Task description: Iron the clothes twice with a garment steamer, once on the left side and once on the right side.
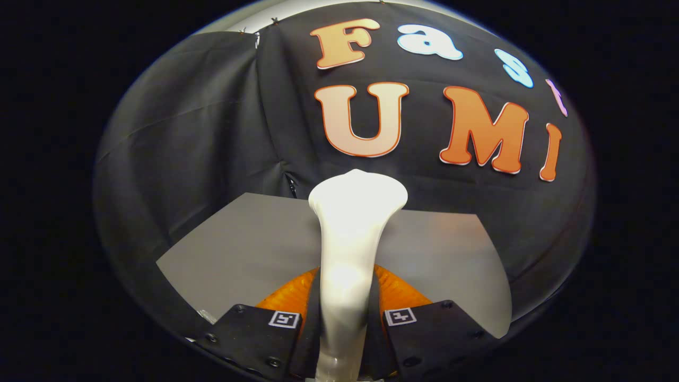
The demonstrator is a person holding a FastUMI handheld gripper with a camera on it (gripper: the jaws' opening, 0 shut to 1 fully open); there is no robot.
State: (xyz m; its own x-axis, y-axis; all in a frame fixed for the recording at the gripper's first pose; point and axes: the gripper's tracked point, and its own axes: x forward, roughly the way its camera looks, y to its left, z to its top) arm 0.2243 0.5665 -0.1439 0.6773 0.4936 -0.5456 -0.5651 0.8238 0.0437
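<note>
We hold the garment steamer (353, 233) clenched between the gripper (344, 318) fingers. No stroke has begun, probably; next we need the clothes ahead.

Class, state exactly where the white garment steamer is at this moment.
In the gripper view, the white garment steamer stands clamped between the gripper's jaws, its flared head rising above the grey table toward the black cloth wall.
</note>
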